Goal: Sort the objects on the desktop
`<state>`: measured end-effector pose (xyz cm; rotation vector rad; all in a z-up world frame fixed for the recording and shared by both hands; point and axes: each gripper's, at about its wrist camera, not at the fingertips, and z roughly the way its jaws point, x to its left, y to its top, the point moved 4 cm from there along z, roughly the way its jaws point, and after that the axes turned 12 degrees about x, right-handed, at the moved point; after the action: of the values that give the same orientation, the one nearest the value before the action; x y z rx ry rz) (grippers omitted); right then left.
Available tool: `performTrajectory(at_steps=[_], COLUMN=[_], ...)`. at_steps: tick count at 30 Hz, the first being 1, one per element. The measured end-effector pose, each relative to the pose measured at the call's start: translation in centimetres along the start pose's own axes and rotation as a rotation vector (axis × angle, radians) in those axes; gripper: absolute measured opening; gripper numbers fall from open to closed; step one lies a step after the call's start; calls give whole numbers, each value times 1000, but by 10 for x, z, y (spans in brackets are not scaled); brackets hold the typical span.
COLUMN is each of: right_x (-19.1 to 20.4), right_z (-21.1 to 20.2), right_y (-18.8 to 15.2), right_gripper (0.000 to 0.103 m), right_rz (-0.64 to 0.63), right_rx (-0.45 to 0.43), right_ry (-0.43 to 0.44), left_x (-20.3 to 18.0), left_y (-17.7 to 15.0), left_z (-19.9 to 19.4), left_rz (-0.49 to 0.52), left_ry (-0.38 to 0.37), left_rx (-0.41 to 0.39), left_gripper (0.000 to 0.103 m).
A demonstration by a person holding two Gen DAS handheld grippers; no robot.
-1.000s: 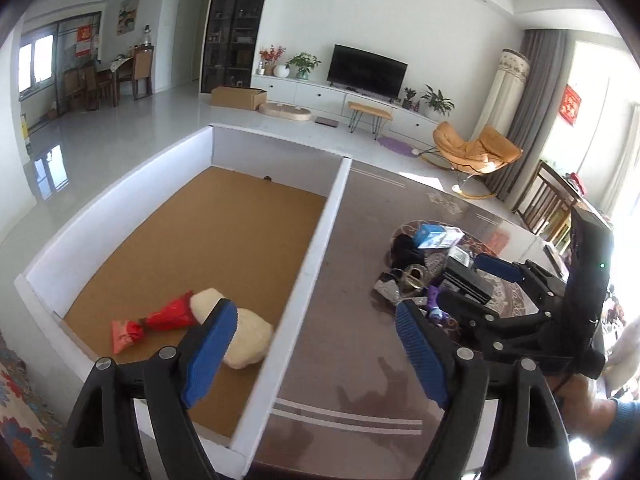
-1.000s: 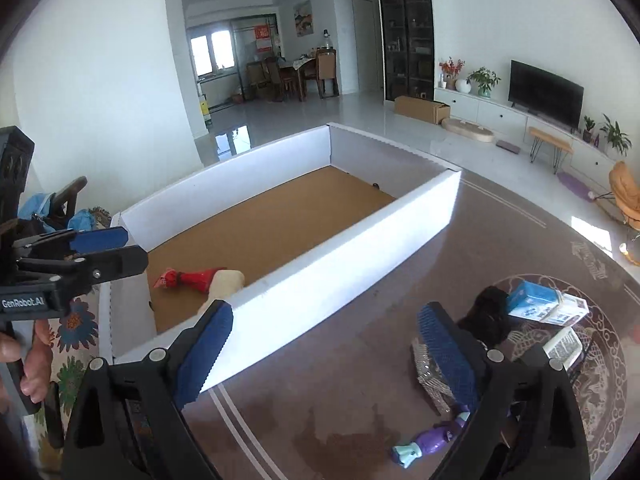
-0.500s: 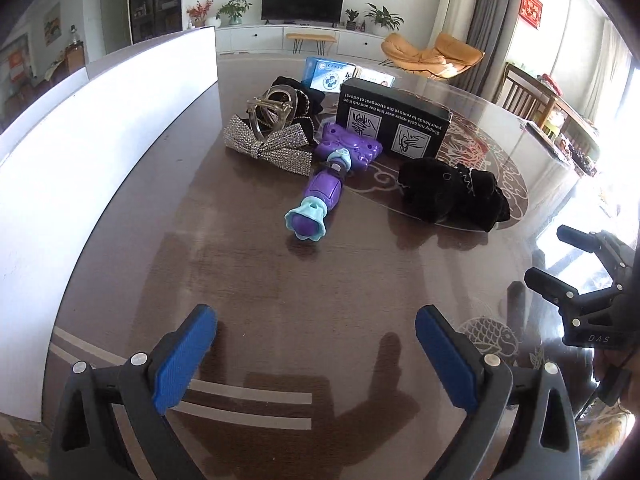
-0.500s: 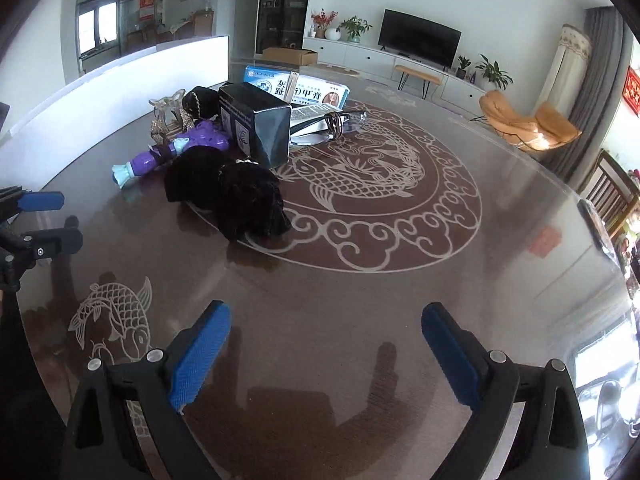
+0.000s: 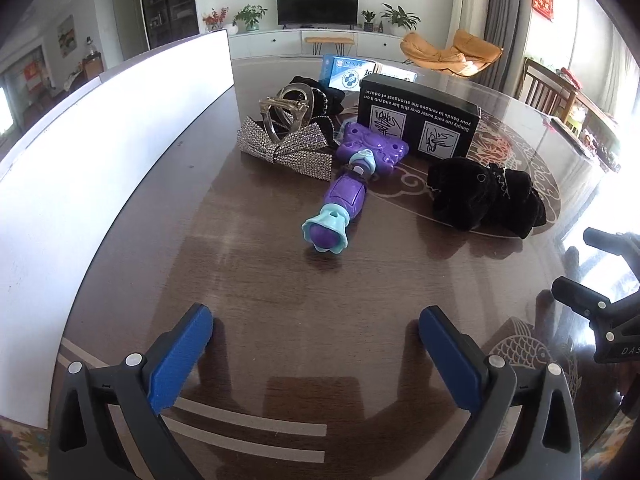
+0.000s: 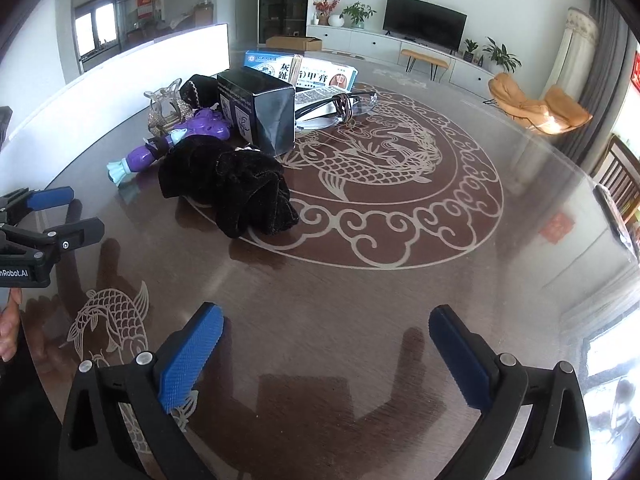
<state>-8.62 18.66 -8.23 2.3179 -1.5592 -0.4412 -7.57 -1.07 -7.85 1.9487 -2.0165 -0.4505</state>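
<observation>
I'm holding both hand-held grippers, left [image 5: 316, 354] and right [image 6: 326, 354], wide open and empty; everything beside the black box [image 5: 418, 120] is awaiting sorting.

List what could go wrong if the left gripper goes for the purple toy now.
1. The purple toy has its far end against the rhinestone bow and the black box; pulling it may drag them.
2. Its handle looks rounded, so it might roll away from the open left gripper.
</observation>
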Motion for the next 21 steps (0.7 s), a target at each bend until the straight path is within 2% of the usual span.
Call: performTrajectory(at_steps=[5,21], right_x=[-6,-7], right_z=[5,5], right_y=[0,0], right_gripper=[103,103], right_rz=[38,51], right_rx=[23,24], right_ry=[56,52], left_x=[0,0], left_y=[-1,6], left_z=[0,2], left_rz=[2,-49], left_ry=[3,30], left_rx=[-9,3], left_gripper=[103,103])
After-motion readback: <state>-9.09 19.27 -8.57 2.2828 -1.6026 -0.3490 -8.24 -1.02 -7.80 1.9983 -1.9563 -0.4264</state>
